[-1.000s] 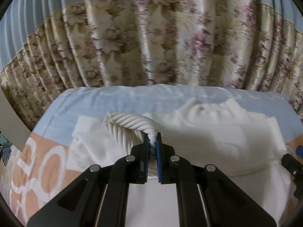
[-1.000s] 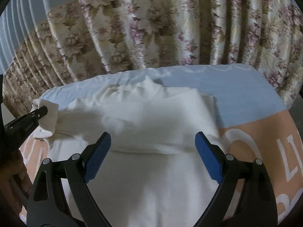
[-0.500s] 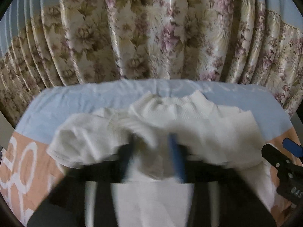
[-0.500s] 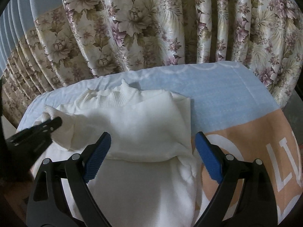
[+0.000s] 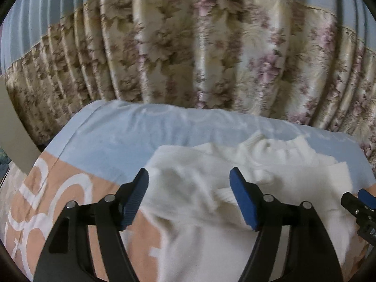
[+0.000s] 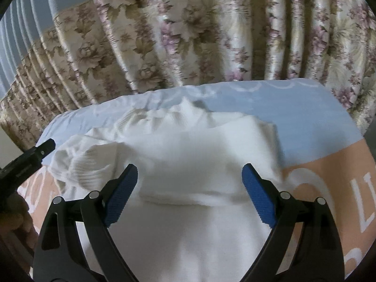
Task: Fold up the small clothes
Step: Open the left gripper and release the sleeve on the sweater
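Note:
A small white knit sweater (image 5: 211, 211) lies on the bed, collar toward the curtain, with both sleeves folded across its chest. It also shows in the right wrist view (image 6: 199, 159), where the ribbed cuff (image 6: 91, 166) rests at its left side. My left gripper (image 5: 189, 196) is open and empty above the sweater's left part. My right gripper (image 6: 189, 195) is open and empty above the sweater's middle. The right gripper's tip shows at the right edge of the left wrist view (image 5: 359, 204). The left gripper's tip shows at the left of the right wrist view (image 6: 35, 155).
The bed cover is pale blue at the back (image 5: 131, 138) and peach with white letters nearer me (image 5: 47, 202). A floral curtain (image 5: 188, 54) hangs right behind the bed. The bed's right edge (image 6: 362, 136) drops off in the right wrist view.
My left gripper let go of the ribbed sleeve cuff, opened wide and drew back to the left. The sleeve now lies across the sweater. My right gripper stayed open.

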Tool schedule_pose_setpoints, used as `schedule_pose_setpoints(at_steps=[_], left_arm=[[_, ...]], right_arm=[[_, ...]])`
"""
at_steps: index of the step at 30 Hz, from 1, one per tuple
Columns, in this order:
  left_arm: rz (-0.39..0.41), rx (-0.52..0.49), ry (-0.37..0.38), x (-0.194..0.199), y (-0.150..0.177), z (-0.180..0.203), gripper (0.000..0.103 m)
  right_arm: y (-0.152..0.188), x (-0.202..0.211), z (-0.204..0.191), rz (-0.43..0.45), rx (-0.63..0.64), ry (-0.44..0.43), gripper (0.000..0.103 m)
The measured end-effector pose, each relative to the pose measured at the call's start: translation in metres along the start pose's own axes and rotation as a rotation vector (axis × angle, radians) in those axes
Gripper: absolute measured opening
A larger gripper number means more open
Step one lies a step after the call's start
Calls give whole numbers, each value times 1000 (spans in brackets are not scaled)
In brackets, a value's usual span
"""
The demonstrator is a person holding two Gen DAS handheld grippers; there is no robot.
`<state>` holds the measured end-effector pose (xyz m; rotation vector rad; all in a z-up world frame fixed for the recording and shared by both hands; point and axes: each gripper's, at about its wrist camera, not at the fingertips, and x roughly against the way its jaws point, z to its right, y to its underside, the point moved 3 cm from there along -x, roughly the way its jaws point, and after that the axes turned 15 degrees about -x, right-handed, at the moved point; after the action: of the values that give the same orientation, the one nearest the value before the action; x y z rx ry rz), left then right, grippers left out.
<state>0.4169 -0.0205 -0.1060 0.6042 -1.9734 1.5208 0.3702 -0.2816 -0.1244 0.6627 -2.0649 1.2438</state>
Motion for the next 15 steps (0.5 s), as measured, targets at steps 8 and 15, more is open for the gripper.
schedule_pose_setpoints(at_steps=[8,15], left_arm=[[-30,27,-43,-13,22,-46,72],[-44,77,-71,-20,39,-87,72]], right_arm=[[24,-14,-66,-21,97,-68,91],[51,-29,-128,-45,179,-135,90]])
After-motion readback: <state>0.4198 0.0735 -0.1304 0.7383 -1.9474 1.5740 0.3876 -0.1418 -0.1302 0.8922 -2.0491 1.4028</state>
